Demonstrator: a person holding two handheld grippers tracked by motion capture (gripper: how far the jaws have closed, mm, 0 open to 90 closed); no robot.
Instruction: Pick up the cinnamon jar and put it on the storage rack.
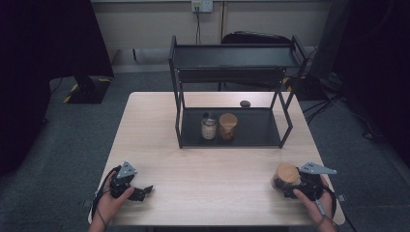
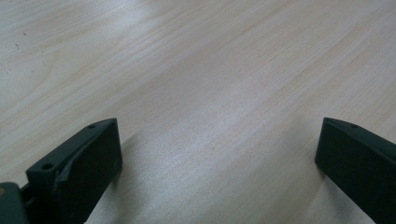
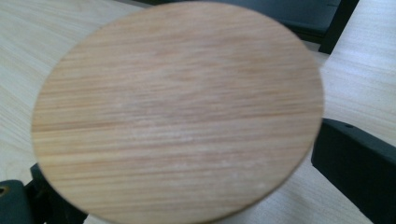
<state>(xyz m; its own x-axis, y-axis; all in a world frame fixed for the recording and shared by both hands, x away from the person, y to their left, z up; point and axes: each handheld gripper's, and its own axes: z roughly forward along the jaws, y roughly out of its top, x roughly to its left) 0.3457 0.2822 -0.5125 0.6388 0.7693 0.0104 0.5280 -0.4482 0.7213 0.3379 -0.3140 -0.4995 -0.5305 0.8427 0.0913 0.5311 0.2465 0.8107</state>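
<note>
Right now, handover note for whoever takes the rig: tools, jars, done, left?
Left tool: open, low over the bare light wood table at its near left.
Right tool: jaws either side of the dark glass jar with round wooden lid at the near right edge; grip not confirmable.
Black metal two-tier shelf: lower tier holds a clear glass jar and a wooden-lidded amber jar.
Left, probably: shelve the near jar beside them.

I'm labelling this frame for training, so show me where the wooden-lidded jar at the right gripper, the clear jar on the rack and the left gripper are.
wooden-lidded jar (image 1: 286, 174): high view, on its round wooden lid.
clear jar (image 1: 209, 127): high view, on its glass body.
left gripper (image 2: 217, 158): left gripper view, midway between its open jaws.
</note>
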